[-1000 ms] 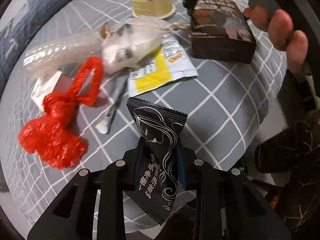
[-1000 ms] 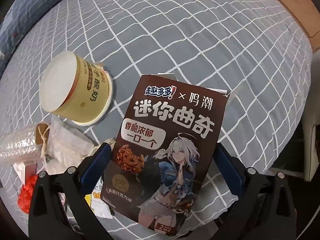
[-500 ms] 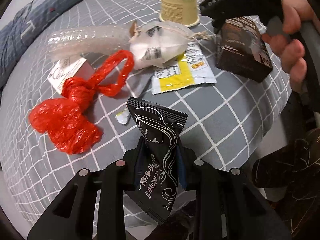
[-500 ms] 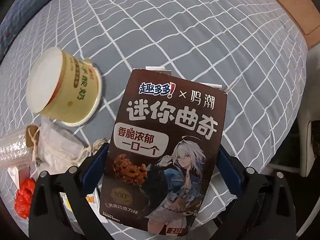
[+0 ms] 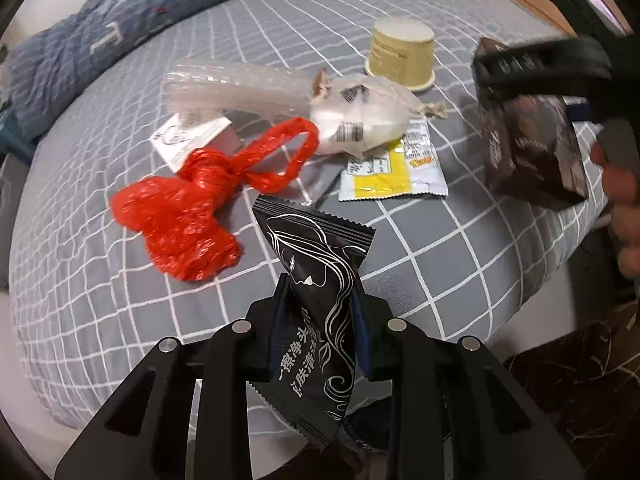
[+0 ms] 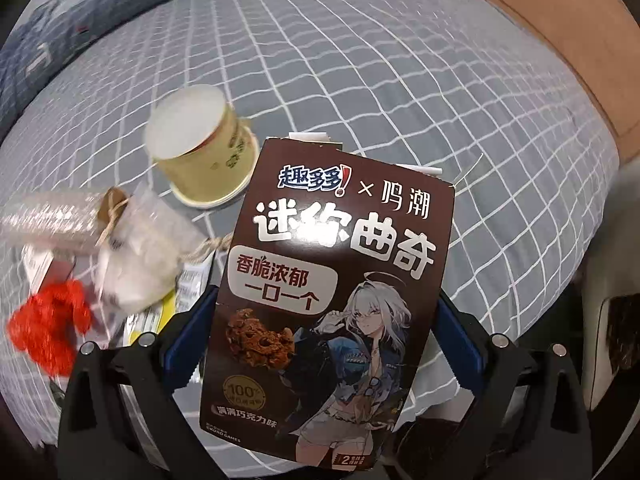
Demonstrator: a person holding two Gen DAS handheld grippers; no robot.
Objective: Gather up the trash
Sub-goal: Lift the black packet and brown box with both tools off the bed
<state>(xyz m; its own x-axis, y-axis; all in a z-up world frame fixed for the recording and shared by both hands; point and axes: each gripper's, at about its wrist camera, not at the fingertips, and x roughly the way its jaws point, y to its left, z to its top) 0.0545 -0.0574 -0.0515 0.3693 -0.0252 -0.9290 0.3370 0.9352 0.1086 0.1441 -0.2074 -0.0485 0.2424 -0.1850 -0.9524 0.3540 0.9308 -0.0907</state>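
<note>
My left gripper [image 5: 320, 312] is shut on a black wrapper [image 5: 320, 292] with white line art, held above the bed's near edge. My right gripper [image 6: 328, 320] is shut on a brown cookie box [image 6: 332, 304] and holds it off the bed; the box also shows in the left wrist view [image 5: 532, 152] at the right, with the hand behind it. On the grey checked bedspread [image 5: 440, 248] lie a red plastic bag [image 5: 192, 216], a clear plastic bag [image 5: 360, 116], a yellow and white sachet [image 5: 392, 168] and an upturned yellow cup [image 5: 400, 52].
A clear ribbed plastic sleeve [image 5: 232, 88] and a small white carton [image 5: 188, 140] lie behind the red bag. A blue quilt [image 5: 100, 40] is bunched at the far left. The bed's edge drops to a dark floor [image 5: 580, 380] at the right.
Both grippers have pulled back and up from the bed with their items. The cookie box has lifted off the bedspread and the trash pile now sits farther away.
</note>
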